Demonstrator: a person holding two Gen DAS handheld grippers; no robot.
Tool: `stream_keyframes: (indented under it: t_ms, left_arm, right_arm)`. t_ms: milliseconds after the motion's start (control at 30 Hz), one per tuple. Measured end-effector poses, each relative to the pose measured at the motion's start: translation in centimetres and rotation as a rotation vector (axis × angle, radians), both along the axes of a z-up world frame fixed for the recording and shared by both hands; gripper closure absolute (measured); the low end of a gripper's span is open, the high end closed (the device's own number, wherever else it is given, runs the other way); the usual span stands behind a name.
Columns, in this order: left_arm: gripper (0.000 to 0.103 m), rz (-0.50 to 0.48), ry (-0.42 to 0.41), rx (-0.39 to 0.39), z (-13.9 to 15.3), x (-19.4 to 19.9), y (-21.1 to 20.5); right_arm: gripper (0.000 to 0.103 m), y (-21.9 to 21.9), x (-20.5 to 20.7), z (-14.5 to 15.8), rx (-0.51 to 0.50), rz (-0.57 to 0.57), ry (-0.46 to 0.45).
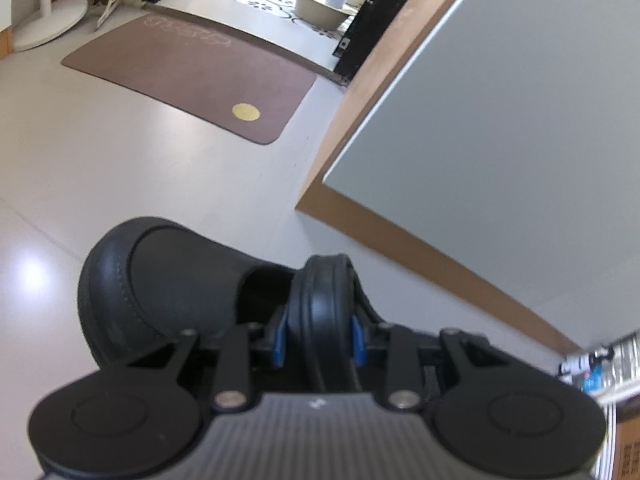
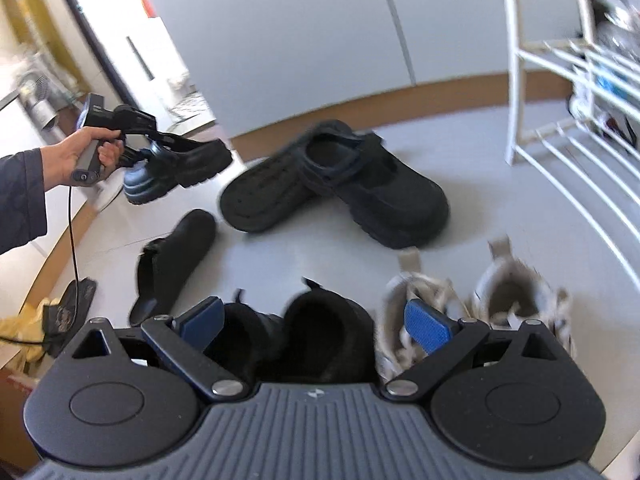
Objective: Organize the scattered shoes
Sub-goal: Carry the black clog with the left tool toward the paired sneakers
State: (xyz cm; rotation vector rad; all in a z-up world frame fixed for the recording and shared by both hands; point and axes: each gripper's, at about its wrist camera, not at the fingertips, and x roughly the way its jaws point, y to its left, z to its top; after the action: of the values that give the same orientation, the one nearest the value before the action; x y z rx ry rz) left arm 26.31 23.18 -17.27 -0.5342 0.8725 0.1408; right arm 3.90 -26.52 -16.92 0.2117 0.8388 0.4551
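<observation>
The left gripper (image 1: 319,340) clamps the heel strap of a black clog (image 1: 168,280), held above the floor (image 1: 120,184) near a brown mat (image 1: 192,76) — its pale lettering is unreadable. The right gripper (image 2: 316,320) gapes wide over two black slippers (image 2: 320,332).

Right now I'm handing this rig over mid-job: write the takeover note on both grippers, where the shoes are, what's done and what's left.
Left gripper: shut on the heel strap of a black clog, held off the floor.
Right gripper: open, empty, above a black fleece-lined pair.
On the floor: two black clogs heaped together, a black slipper, a beige sneaker pair.
White rack to the right.
Done: one clog picked up.
Left: place it, then sort the scattered rest.
</observation>
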Motion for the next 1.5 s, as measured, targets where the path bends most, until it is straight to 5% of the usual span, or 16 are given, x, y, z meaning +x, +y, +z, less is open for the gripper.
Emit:
stream_keyframes:
  t_ms: [200, 767, 1500]
  left_arm:
    - [0.07, 0.003, 0.021, -0.031, 1.9, -6.4, 0.5]
    - [0.07, -0.002, 0.104, -0.044, 3.6, -20.1, 1.3]
    - [0.07, -0.207, 0.26, 0.039, -9.0, -24.3, -2.7]
  right_arm:
    - [0.003, 2.9, -0.2, 5.3, -0.042, 0.116, -0.042]
    - [0.003, 9.1, -2.1, 13.2, 0.015, 0.157, 0.106]
    - [0.003, 11.3, -4.0, 6.6, -0.099, 0.204, 0.242]
